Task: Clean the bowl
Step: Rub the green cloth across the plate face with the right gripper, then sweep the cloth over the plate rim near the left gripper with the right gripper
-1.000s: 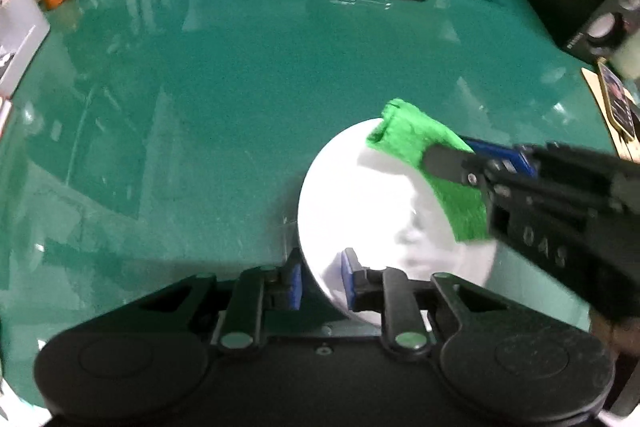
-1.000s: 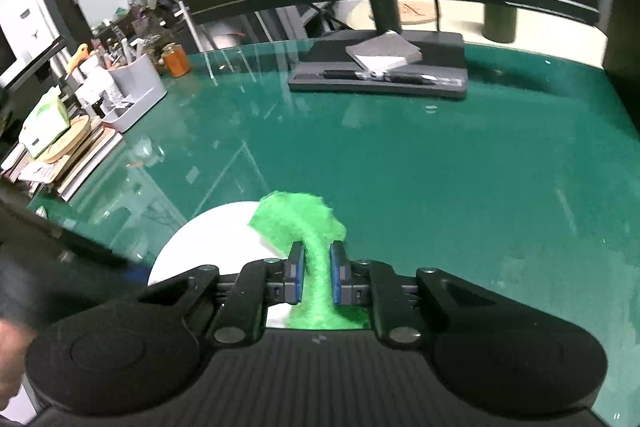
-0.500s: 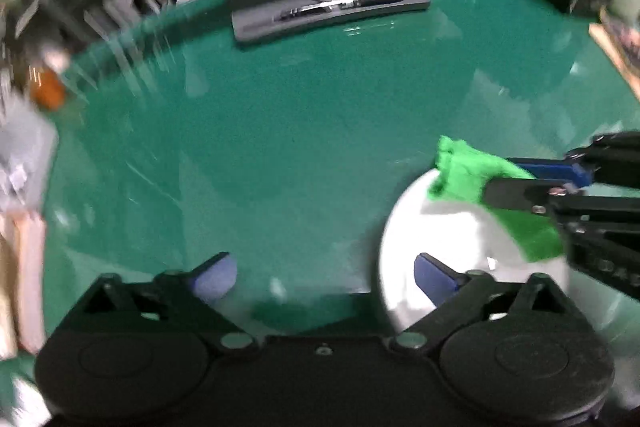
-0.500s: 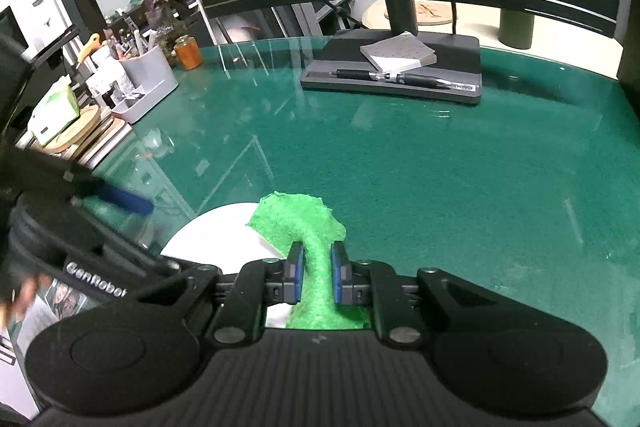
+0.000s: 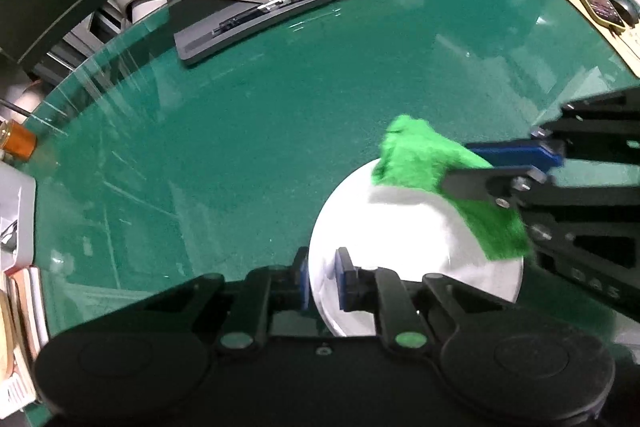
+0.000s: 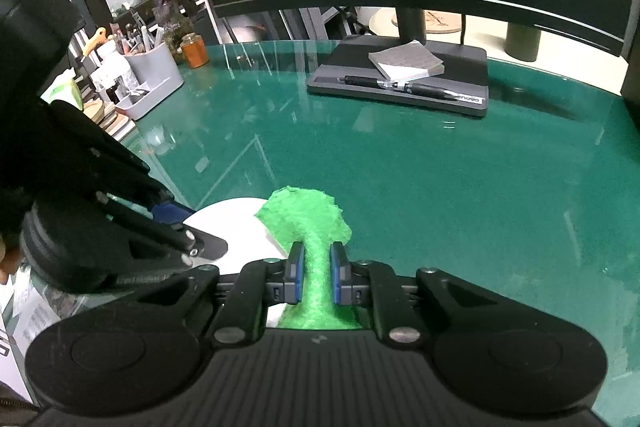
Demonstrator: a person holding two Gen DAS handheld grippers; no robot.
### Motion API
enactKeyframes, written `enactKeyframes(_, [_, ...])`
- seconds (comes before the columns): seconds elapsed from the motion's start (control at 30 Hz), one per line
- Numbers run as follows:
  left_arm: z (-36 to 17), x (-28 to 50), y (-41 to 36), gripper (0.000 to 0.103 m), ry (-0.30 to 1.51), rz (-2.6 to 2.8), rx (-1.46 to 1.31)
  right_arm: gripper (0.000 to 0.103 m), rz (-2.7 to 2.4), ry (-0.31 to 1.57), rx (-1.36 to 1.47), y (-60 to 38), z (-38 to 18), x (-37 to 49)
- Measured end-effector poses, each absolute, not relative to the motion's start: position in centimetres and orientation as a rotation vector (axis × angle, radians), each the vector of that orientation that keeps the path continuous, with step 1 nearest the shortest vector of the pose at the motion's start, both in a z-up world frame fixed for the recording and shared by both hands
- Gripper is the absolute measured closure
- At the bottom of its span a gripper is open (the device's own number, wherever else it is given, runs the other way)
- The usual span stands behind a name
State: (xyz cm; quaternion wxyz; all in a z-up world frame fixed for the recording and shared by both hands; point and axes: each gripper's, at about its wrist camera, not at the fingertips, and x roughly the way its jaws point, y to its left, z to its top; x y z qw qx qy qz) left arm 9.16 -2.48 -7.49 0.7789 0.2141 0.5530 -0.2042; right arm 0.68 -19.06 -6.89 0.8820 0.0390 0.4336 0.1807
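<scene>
Nearest on the green tabletop (image 5: 240,147), the left gripper (image 5: 323,277) pinches the white bowl's (image 5: 400,239) rim, jaws narrow. Just beyond, the right gripper (image 6: 316,277) clamps a green cloth (image 6: 308,219) over the bowl. Wiping looks underway; next, press the cloth down and sweep inside.

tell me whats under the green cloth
The white bowl: the green cloth, pinched in the right gripper, drapes over its far rim. The covered rim and anything beneath the cloth cannot be seen.
</scene>
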Motion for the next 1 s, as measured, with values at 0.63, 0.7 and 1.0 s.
enactKeyframes(0.63, [-7.8, 8.4, -2.2, 0.083, 1.227, -0.446, 0.371, 0.090, 0.305, 0.942, 0.154, -19.6, -7.2, 0.5])
enactKeyframes(0.7, [-7.8, 8.3, -2.1, 0.083, 1.227, -0.449, 0.366, 0.090, 0.301, 0.942, 0.184, -20.1, -6.9, -0.5])
enactKeyframes(1.0, [-8.1, 8.4, -1.9, 0.083, 1.223, -0.472, 0.355, 0.097, 0.343, 0.913, 0.146, -19.7, -5.5, -3.6])
